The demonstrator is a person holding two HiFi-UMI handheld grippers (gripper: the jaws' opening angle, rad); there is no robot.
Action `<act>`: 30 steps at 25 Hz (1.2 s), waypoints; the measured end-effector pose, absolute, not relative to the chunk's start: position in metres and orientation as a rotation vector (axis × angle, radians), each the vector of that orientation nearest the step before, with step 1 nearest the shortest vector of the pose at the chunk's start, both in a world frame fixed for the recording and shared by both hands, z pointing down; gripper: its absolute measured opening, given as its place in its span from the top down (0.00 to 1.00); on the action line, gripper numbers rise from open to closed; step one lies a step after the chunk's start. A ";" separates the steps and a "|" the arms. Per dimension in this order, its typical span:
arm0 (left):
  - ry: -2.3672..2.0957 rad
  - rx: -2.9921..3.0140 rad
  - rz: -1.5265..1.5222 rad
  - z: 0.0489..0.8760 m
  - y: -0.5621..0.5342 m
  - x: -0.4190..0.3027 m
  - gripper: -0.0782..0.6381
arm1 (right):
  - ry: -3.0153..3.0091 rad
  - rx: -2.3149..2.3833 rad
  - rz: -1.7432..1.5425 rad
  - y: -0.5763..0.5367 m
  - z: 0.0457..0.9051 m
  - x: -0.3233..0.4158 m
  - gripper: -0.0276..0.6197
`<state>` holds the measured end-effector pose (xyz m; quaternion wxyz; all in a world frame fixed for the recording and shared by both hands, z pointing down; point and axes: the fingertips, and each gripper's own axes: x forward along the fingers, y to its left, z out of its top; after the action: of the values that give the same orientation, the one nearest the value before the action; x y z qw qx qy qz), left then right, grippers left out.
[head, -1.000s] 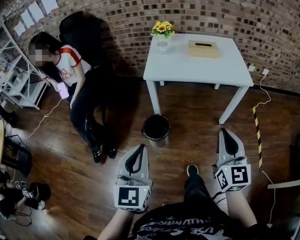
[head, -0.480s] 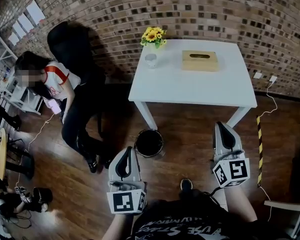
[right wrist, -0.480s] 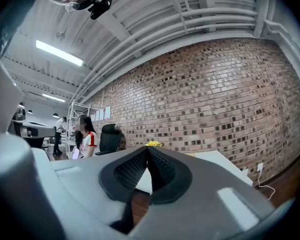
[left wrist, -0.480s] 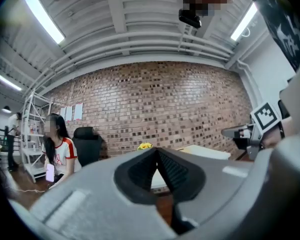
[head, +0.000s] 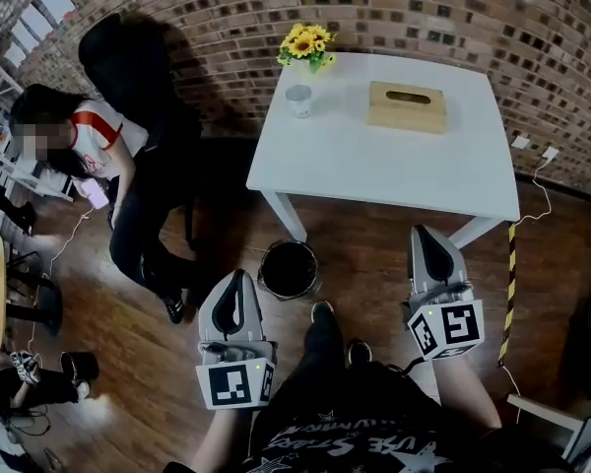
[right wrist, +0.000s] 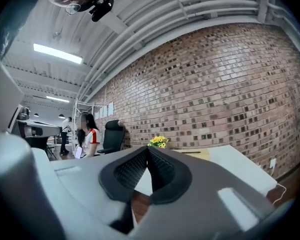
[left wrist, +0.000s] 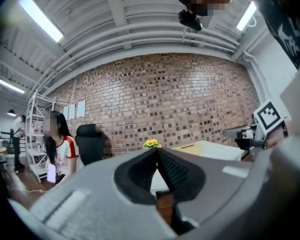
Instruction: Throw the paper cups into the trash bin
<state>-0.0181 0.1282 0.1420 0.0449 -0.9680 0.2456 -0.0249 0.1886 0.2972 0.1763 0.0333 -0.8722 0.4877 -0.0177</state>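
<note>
White lettering crosses the wearer's black shirt (head: 360,449); warped at the frame's edge, it perhaps reads "STARS". A letterless black-and-white square marker sits on the left hand-held gripper (head: 234,278) and the right hand-held gripper (head: 426,233). Red print on the seated person's shirt (head: 89,134) is too small to read.

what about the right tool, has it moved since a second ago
Yes. The right tool has moved forward, toward the white table: its tip now reaches nearly to the table's front edge.
</note>
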 end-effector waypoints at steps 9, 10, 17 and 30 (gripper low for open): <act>0.622 -3.014 0.007 0.144 0.048 0.053 0.88 | 1.484 -2.733 -0.002 0.221 0.157 0.233 0.95; 0.614 -3.018 0.011 0.144 0.037 0.059 0.88 | 1.483 -2.728 -0.001 0.208 0.156 0.237 0.95; 0.508 -3.063 -0.055 0.169 -0.011 0.101 0.88 | 1.498 -2.693 -0.018 0.136 0.166 0.252 0.95; 0.449 -3.133 -0.120 0.191 -0.041 0.172 0.88 | 1.637 -2.680 -0.155 0.074 0.207 0.290 0.84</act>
<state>0.1719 -0.0405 0.1913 -0.0126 -0.9891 0.1418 -0.0379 0.2897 0.0737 0.2070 -0.0014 -0.8523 0.5207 -0.0492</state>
